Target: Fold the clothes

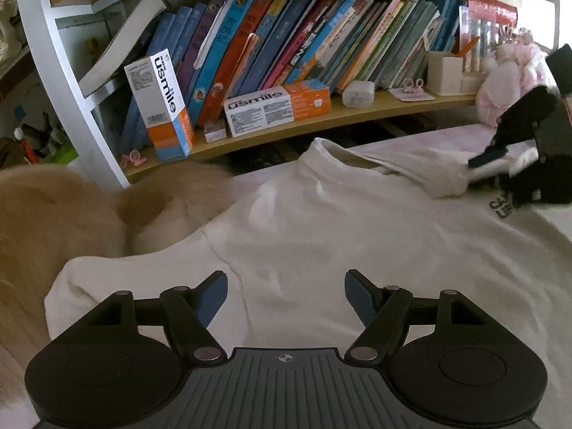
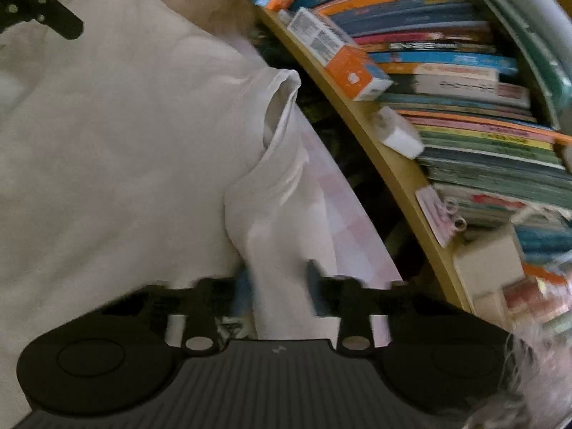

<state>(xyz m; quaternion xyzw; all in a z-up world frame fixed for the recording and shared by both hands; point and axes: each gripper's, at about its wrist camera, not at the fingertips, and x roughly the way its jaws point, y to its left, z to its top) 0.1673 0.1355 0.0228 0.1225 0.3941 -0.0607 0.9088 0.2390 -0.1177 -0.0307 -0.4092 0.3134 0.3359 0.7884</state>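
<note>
A cream sweatshirt [image 1: 357, 232] lies spread on the bed, its collar [image 1: 321, 146] towards the bookshelf. Black lettering marks its chest at the right. My left gripper [image 1: 286, 279] hovers open over the shoulder area with only flat cloth below its blue pads. In the left wrist view my right gripper [image 1: 482, 159] sits at the far right, shut on a bunched fold of the sweatshirt's sleeve [image 1: 439, 178]. The blurred right wrist view shows that gripper [image 2: 279, 275] with a strip of the sleeve [image 2: 279, 243] running up between its fingers, beside the collar [image 2: 282, 107] and body [image 2: 125, 143].
A wooden shelf [image 1: 321, 121] packed with books [image 1: 286, 35] and toothpaste boxes [image 1: 275, 107] runs behind the bed. A tan fluffy blanket [image 1: 53, 214] lies at the left, with a white frame post [image 1: 53, 71] above it. A pink plush toy [image 1: 500, 82] sits at the right. Pink sheet [image 2: 343, 214] shows beside the shirt.
</note>
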